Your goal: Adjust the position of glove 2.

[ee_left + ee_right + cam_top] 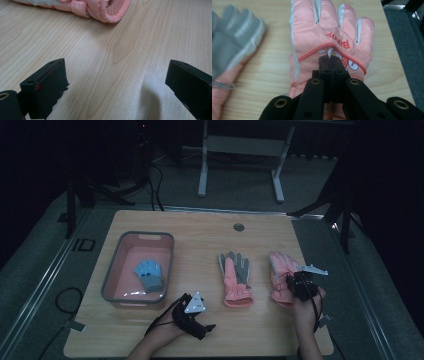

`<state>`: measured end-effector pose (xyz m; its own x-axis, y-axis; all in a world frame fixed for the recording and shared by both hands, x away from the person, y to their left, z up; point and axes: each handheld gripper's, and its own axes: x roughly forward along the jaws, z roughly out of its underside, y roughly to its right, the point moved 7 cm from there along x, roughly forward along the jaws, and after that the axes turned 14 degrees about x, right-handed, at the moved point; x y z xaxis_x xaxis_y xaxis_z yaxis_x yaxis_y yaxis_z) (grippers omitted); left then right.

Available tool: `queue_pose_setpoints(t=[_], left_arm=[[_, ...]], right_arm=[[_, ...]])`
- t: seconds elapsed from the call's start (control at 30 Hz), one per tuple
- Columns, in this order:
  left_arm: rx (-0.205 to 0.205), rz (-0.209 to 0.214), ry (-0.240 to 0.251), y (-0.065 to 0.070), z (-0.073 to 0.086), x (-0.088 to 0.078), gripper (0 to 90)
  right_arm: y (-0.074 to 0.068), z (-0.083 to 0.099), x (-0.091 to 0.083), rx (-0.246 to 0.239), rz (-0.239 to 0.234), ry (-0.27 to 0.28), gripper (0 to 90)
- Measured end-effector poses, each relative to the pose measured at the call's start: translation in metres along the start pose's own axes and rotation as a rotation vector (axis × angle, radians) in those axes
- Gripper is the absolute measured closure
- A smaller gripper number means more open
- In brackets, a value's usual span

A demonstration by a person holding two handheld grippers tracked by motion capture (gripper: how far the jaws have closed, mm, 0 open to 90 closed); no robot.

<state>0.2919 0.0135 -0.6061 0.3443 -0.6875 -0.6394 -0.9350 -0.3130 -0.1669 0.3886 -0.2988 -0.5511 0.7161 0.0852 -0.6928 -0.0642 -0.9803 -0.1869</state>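
Pale wooden table, grey floor beyond (dim room)

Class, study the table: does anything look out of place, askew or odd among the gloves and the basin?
One thing stands out: the two pink gloves do not match in how they lie. The middle pink glove lies grey palm up, while the right pink glove lies printed back up. A blue glove lies apart in the pink basin. Nothing looks spilled or damaged.

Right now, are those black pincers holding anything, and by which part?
The right gripper is shut above the back of the pink padded glove; whether it pinches fabric cannot be told. The left gripper is open, holding nothing.
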Motion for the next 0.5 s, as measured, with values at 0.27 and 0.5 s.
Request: queue_pose_setpoints(t=[0.27, 0.5], left_arm=[[0.002, 0.001, -0.002, 0.000, 0.000, 0.000, 4.0], [0.000, 0.001, 0.001, 0.000, 0.000, 0.000, 4.0]], right_arm=[[0.008, 0.013, 0.018, 0.032, -0.005, -0.031, 87.9], [0.007, 0.008, 0.013, -0.009, -0.028, -0.048, 81.4]])
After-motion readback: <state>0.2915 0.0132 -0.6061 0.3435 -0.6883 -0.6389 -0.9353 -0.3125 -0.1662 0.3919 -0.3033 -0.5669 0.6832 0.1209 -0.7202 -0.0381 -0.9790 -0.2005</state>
